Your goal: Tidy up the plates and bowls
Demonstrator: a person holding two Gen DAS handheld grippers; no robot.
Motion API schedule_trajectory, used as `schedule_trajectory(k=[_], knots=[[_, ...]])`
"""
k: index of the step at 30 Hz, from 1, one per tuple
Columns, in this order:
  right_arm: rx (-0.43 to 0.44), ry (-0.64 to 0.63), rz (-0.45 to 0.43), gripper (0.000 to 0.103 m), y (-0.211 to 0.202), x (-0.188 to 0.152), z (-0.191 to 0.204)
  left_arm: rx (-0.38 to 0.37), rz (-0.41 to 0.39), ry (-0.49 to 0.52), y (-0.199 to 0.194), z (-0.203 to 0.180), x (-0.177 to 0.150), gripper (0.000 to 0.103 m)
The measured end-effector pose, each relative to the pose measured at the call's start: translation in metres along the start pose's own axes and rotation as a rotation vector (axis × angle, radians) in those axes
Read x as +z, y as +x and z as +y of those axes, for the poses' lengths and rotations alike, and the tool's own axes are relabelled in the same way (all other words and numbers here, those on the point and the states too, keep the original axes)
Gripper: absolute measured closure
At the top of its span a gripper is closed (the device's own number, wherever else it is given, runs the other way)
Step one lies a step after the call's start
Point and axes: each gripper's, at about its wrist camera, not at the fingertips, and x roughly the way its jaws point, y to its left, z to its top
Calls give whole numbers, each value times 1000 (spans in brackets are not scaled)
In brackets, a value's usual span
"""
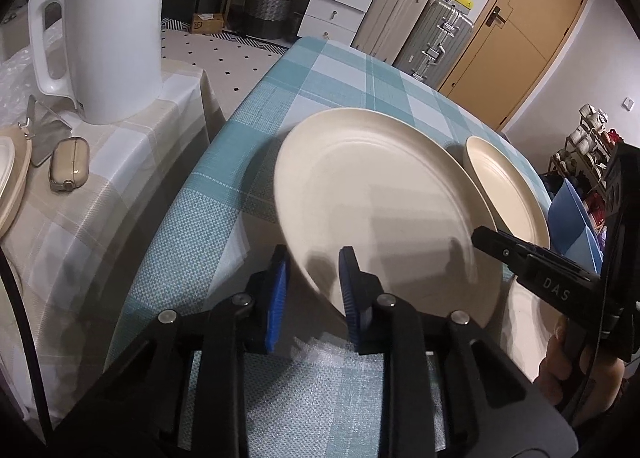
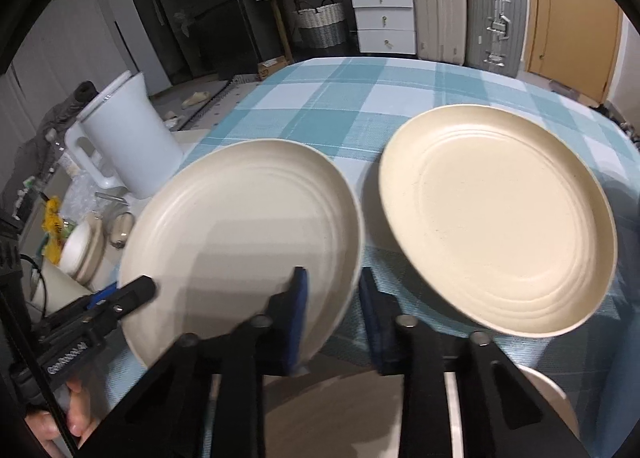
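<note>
Nearest the cameras, both tools are clamped on the same large cream round plate with raised concentric rings (image 1: 376, 202). The left hand-held gripper (image 1: 316, 294) has its blue-padded fingers (image 1: 280, 278) closed down across the plate's near-left rim, one pad under and one over. The right hand-held gripper (image 2: 332, 318) pinches the opposite edge, its jaws narrowed onto the thin rim. The plate sits tilted, its near edge raised off the teal and white checked worktop (image 2: 340, 106), so it looks lifted or about to be, carried between the two hands.

Just below the right gripper a pale rounded rim (image 2: 548, 382) shows at the worktop's near edge; it may be another plate or a bowl, too little is visible to tell.

Beside the held plate, close but apart from it, lies a second cream ringed plate (image 2: 496, 218) of the same kind, flat on the cloth.

Farther left, on a neighbouring beige checked surface, stand a white plastic electric kettle (image 1: 116, 38) and a small beige pouch (image 1: 68, 170), with a cream dish rim (image 1: 16, 182) at the frame's edge.

As I judge it, the sorting is at an early stage: no stack is visible yet, one plate is in hand, one waits on the cloth, and at least one more piece sits near. Likely what remains is setting the held plate onto its twin and gathering the rest, bowls included, though no bowl is clearly identifiable here.
</note>
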Motion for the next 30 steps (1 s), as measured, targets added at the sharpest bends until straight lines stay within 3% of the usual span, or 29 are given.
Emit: schedule_trajectory(k=[7, 30], knots=[[-16, 3, -18, 90, -4, -2, -2, 11, -4, 15, -1, -2, 0, 81], [-23, -6, -105, 90, -49, -4, 6, 12, -65, 68, -44, -17, -6, 81]])
